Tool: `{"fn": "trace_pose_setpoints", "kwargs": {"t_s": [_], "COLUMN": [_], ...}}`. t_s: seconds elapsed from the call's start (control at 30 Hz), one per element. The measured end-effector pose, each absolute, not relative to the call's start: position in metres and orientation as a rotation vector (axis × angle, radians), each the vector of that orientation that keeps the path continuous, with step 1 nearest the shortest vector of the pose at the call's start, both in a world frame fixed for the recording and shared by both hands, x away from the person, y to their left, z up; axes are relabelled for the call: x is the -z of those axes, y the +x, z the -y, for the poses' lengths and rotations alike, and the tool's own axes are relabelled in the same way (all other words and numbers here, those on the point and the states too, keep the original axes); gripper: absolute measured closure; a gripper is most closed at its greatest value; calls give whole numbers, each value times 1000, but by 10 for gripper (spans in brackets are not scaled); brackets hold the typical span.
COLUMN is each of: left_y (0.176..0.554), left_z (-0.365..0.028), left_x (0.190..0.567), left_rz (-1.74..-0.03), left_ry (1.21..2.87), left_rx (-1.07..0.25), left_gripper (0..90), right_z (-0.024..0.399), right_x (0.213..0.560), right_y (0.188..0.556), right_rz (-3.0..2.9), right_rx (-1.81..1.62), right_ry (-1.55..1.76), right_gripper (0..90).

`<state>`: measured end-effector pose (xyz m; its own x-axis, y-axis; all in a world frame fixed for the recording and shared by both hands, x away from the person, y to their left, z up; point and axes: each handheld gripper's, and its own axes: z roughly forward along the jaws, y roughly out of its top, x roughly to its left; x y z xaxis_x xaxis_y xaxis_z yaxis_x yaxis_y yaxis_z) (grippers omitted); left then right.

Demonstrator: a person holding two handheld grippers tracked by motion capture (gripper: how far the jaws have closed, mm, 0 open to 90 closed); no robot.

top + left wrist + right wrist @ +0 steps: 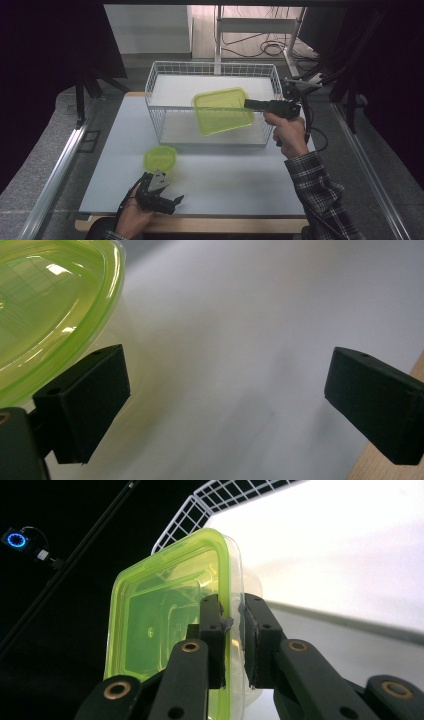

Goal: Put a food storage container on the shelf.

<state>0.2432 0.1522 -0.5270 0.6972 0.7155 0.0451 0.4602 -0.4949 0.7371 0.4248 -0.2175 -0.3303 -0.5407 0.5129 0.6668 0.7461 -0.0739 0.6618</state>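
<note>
The right gripper [248, 103] has its jaws pressed together on the rim of a green-lidded plastic box [223, 110], and it holds the box in the air, tilted, above the front part of the white wire basket [162, 67]. The lid is on the box. The left gripper [175, 202] rests low near the front edge of the table [235, 185], with its jaws wide apart and nothing between them. A small round green lid [160, 158] lies on the table just beside it.

table [225, 180] white | cables [265, 47] on floor (behind basket)
</note>
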Motion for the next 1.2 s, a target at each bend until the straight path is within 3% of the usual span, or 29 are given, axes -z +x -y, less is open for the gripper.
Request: {"fn": "trace_pose_setpoints", "kwargs": {"t_s": [0.67,1.2], "left_y": [243,243], "left_z": [-151,-150], "left_x": [528,528], "left_rz": [-890,-882], "left_ry": [2195,2205], "left_rx": [-457,-459], "left_gripper": [39,38], "right_z": [201,186], "right_x": [313,319], "right_y": [460,480], "right_rz": [2003,1995], "right_rx": [1741,1769], "right_ry": [-1528,-1667], "right_gripper": [799,797]}}
